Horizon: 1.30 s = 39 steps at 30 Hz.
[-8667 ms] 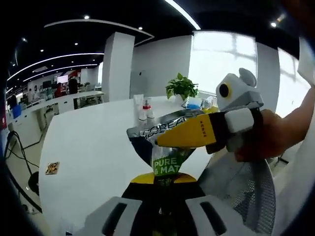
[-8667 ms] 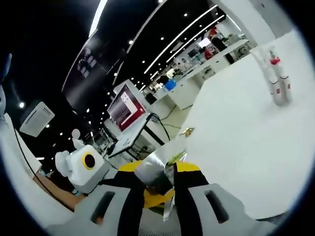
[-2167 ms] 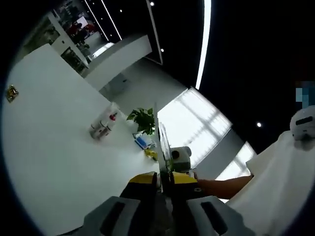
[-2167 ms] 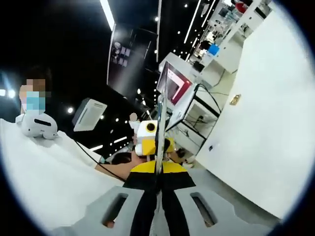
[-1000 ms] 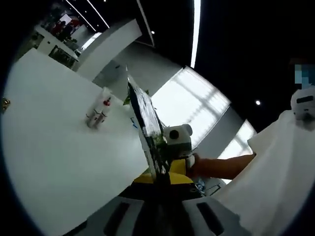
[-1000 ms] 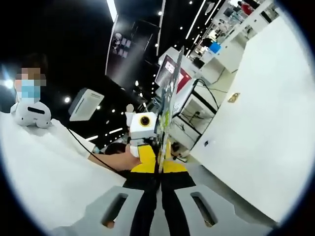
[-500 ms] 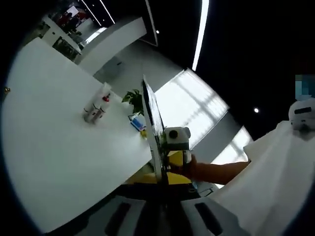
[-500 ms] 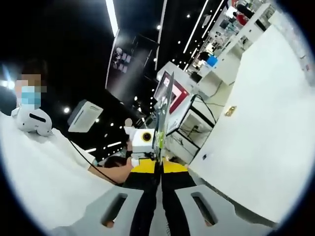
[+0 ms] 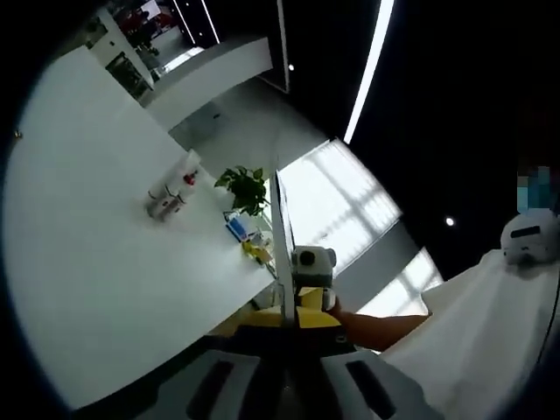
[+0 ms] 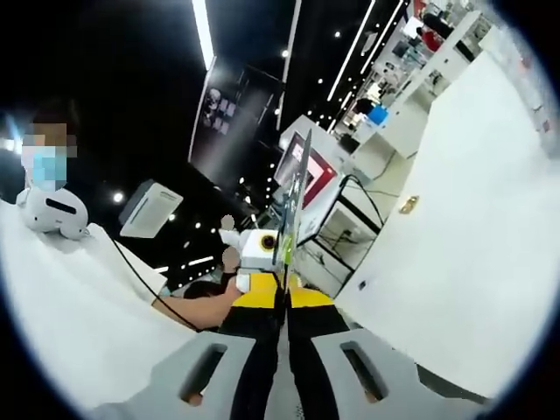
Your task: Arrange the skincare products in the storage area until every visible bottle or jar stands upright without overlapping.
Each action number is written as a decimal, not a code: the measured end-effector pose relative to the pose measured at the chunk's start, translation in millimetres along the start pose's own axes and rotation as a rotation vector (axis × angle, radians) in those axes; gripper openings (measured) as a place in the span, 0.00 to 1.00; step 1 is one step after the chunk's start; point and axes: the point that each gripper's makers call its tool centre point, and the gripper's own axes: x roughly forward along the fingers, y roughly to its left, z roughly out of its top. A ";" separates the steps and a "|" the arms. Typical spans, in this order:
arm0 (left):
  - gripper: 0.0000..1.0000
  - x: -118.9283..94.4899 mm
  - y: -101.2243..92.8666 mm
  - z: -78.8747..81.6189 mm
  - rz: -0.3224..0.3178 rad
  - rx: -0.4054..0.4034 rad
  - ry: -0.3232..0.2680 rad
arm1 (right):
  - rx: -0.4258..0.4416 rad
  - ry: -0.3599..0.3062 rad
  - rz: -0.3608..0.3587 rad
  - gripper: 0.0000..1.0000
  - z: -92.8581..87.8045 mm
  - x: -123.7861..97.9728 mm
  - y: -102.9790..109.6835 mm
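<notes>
While both claws pinch it | sachet (image 9: 282,254) edge-on between left claw (image 9: 284,325) and right claw (image 10: 284,302)

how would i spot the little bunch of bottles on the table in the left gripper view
Start at the big white table and follow it toward the green potted plant by the bright window. The bottles stand short of the plant, alone on bare tabletop. They are pale and slim, one with a red top, unlike the blue and yellow things heaped by the plant.
</notes>
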 end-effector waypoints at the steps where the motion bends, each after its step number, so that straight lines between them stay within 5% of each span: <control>1: 0.01 0.7 0.2 0.5 -0.003 0.002 0.001 | -0.004 -0.007 -0.001 0.04 1.3 -0.8 -0.1; 7: 0.01 3.0 0.3 2.4 -0.025 0.002 0.036 | 0.033 -0.097 -0.022 0.03 18.2 -8.6 -4.7; 11: 0.02 5.2 1.3 5.2 -0.042 -0.028 0.052 | 0.007 -0.093 -0.039 0.00 16.8 -8.3 -6.3; 15: 0.05 3.8 0.7 21.6 -0.076 -0.082 -0.037 | 0.037 -0.095 -0.027 0.00 18.1 -9.0 -6.9; 23: 0.01 6.1 12.1 22.1 -0.040 -0.085 -0.005 | -0.033 -0.071 -0.125 0.03 16.7 -5.5 -22.5; 28: 0.01 6.9 16.4 36.4 -0.050 -0.107 -0.030 | -0.098 -0.085 -0.158 0.11 23.9 -9.3 -22.5; 39: 0.01 11.9 36.9 59.6 -0.043 -0.139 -0.015 | -0.452 0.010 -0.554 0.29 32.4 -29.8 -65.2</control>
